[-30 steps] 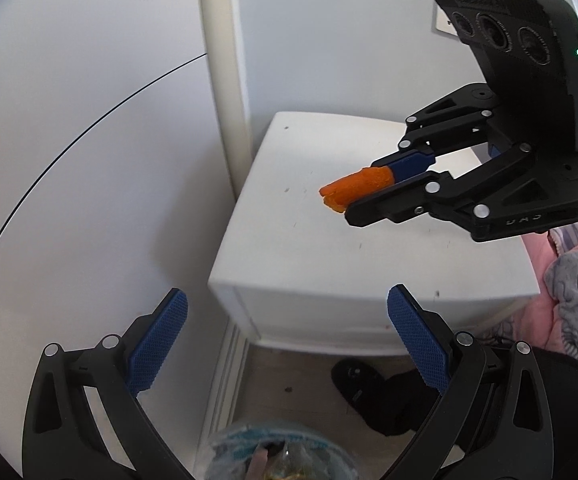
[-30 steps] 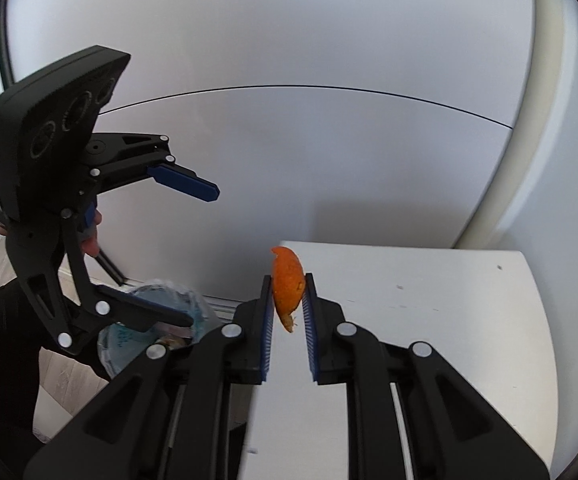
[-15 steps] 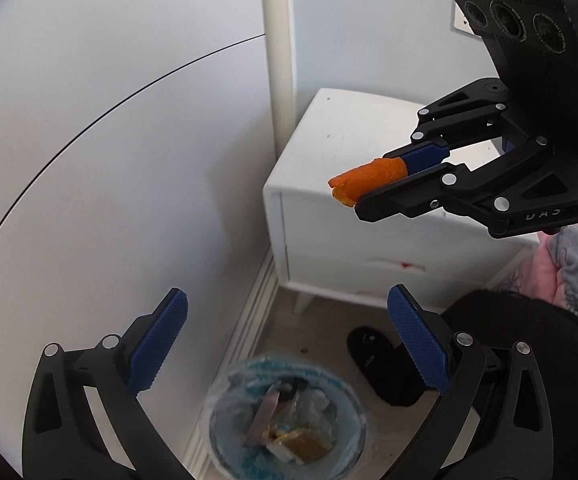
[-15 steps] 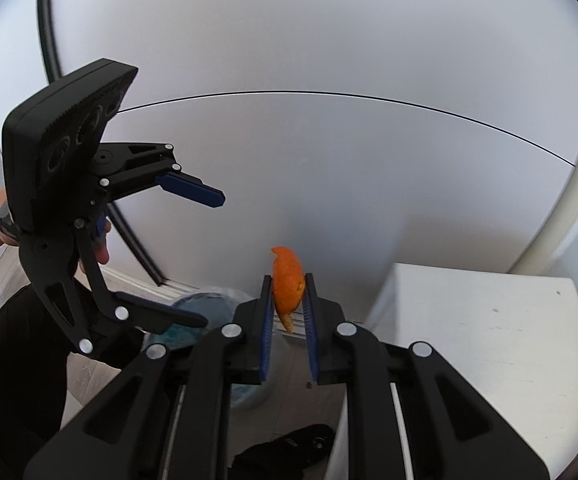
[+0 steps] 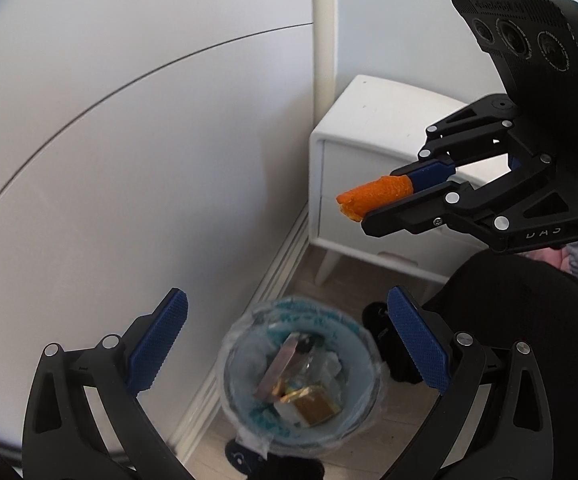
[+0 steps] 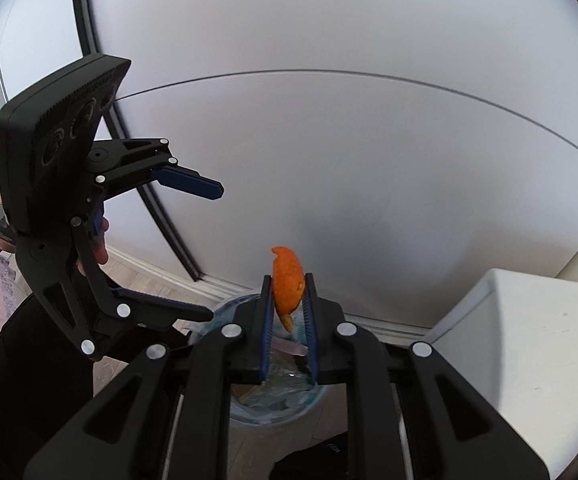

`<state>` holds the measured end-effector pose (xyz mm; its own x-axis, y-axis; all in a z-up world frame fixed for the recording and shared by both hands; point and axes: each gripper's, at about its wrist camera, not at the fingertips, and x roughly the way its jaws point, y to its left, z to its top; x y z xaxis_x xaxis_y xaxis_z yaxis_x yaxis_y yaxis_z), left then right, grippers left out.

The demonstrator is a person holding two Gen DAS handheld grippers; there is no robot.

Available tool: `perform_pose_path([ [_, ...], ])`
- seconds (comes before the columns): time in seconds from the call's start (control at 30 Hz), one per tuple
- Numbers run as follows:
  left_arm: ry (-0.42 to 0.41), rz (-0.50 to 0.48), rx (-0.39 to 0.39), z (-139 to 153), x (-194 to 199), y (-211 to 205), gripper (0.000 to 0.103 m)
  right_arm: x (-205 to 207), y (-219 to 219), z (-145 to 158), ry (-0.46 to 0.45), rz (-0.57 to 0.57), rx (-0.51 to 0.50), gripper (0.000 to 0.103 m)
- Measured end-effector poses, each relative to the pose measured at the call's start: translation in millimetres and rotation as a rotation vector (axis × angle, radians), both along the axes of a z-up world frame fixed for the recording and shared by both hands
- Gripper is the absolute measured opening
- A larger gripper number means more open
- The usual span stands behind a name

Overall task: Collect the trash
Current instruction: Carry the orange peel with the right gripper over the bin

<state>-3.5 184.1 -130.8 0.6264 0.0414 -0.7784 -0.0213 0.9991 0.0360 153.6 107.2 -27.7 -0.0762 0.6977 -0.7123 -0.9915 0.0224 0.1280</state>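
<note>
Here the right gripper (image 6: 287, 320) grips one orange peel (image 6: 286, 286) between its two ribbed blue pads (image 6: 266, 330), the jaws drawn narrow around it. The peel is a curved, pebbled sliver; its pointed top rises above the fingertips, and its lower tip hangs in the gap between the pads. Directly below and just past those fingers sits one round trash bin (image 6: 277, 402), lined with a crinkled clear bag; the gripper's black frame covers most of its rim and contents in this view.

From the left wrist camera, the left gripper (image 5: 287, 340) stands wide apart and holds nothing, its two textured blue pads (image 5: 417, 344) framing the bin (image 5: 229, 364) beneath and ahead of them. Inside lie a grey flat strip, a shiny gold-brown wrapper and some pale scraps, all blurred, so what they are cannot be made out. Something dark on the wood floor just right of the bin is half hidden by the finger. Above and beyond, the right gripper (image 5: 351, 210) reaches in from the right, the peel (image 5: 375, 196) sticking out past its tips, higher than the bin and somewhat beyond it.

Farther off stands one white nightstand (image 5: 369, 120), smooth, round-cornered, on a tapered leg, partly covered by the right gripper. Behind everything runs a plain white wall panel (image 5: 129, 140) crossed by one thin dark seam.
</note>
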Motion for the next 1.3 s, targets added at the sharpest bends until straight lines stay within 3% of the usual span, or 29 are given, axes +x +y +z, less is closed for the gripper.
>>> perform_pose_path([
  [0.33,0.044,0.103,-0.037,-41.8,-45.9,20.1,0.097,-17.6,19.2,-42.5,0.067,0.017,-0.04,0.015],
  [0.63,0.096,0.148,-0.072,-89.9,-63.1,25.6,0.097,-40.4,39.5,-84.2,0.093,0.022,-0.113,0.015],
  [0.9,0.158,0.149,-0.124,-138.3,-53.3,33.9,0.097,-48.2,52.8,-128.5,0.103,0.021,-0.208,0.015],
  [1.3,0.263,0.105,-0.143,-216.3,-20.3,41.3,0.097,-21.0,71.1,-195.3,0.13,-0.004,-0.325,0.015],
])
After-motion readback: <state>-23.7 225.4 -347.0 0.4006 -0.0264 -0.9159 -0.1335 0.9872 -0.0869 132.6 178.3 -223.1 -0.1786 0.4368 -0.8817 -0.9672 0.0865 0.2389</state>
